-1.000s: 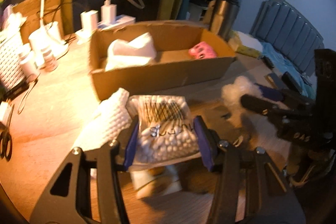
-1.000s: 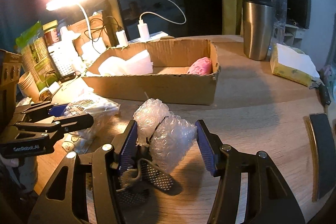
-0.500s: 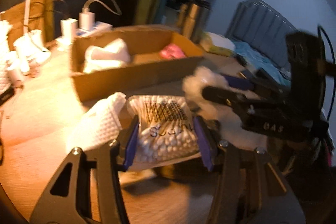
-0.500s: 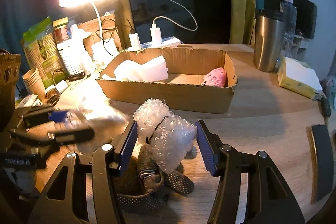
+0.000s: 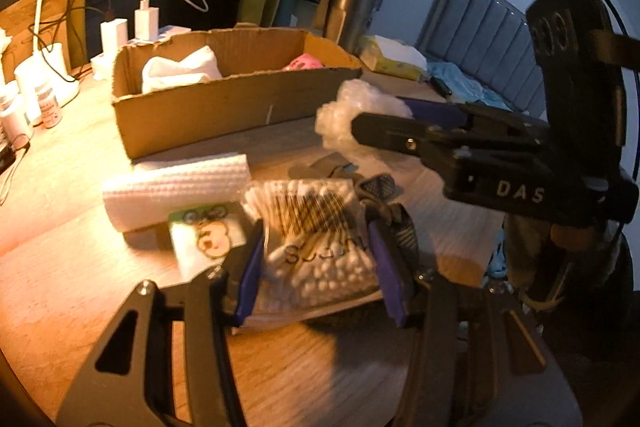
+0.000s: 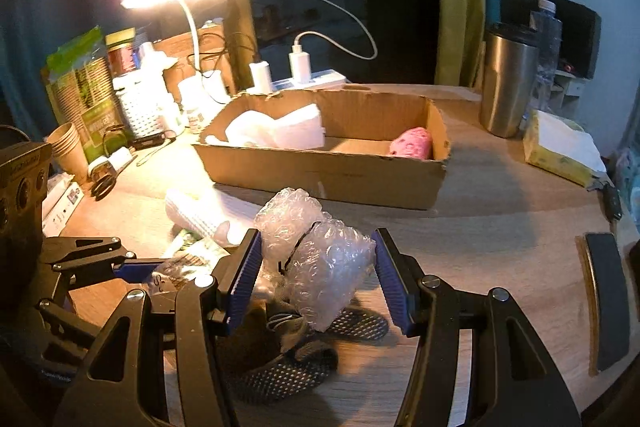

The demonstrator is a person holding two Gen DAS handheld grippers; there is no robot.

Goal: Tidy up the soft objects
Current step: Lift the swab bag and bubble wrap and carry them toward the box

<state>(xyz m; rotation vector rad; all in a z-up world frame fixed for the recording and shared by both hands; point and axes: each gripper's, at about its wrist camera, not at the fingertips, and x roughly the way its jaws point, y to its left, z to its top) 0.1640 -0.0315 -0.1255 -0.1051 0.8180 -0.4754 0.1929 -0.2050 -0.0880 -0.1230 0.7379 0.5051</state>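
In the lower middle of the left wrist view we see our left gripper (image 5: pixel 316 263) clamped on a clear bag of cotton swabs (image 5: pixel 316 247), white tips bunched at the bottom and a dark barcode across the top. Just left of it lie a white roll of embossed paper (image 5: pixel 176 187) and a small green-topped packet (image 5: pixel 204 231) on the wooden table (image 5: pixel 80 287). Our right gripper (image 6: pixel 318 275) shows in the lower middle of its own view, its blue pads pressed against a crumpled wad of clear bubble wrap (image 6: pixel 316 259), shiny and knobbly, held above a dark dotted glove (image 6: pixel 288 359) lying on the table.

Across the middle of both views stands an open cardboard box (image 6: pixel 332 179). At its left end sits folded white foam sheeting (image 6: pixel 280 131); at its right end a small pink soft thing (image 6: pixel 412 143) lies against the wall. The stretch of box floor between them is bare cardboard.
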